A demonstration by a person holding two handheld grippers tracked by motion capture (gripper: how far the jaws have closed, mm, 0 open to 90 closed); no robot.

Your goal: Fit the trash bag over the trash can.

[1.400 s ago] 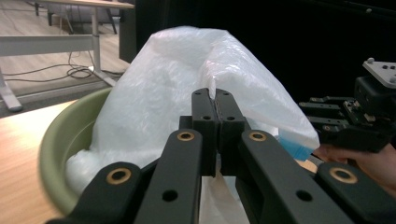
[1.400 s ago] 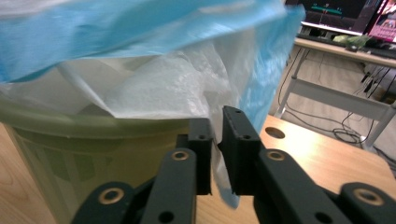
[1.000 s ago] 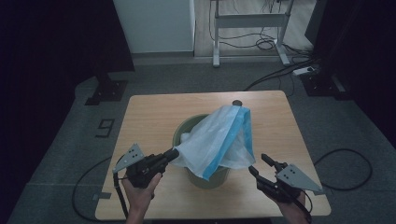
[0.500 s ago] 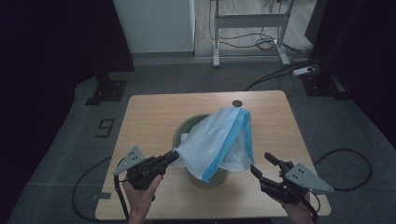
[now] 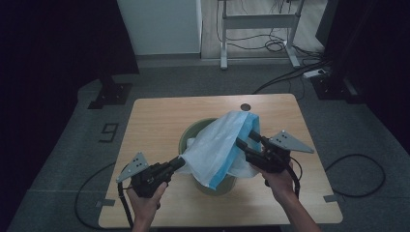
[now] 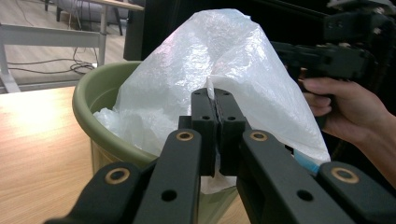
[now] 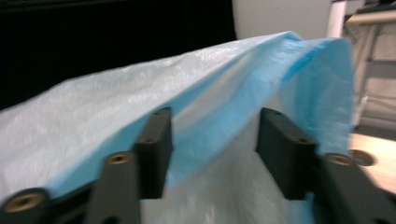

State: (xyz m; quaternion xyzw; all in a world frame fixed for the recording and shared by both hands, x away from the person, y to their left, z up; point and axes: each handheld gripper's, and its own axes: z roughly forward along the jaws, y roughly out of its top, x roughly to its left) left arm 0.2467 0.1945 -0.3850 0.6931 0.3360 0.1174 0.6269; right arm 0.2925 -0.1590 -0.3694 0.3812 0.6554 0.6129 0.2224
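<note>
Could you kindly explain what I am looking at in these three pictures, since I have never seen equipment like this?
A person stands at a wooden table, holding a two-jaw tool in each hand. One camera looks down from above; the other two ride on the tools. On the table stands a green bin with a white and blue plastic bag draped over it. The left gripper is clamped shut on the bag's white film. The right gripper is open, with the bag's blue edge lying between its jaws.

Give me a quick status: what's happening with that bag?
Left gripper shut on plastic bag. Right gripper open at bag's blue edge. Bag draped over green bin. Nothing in the way.
</note>
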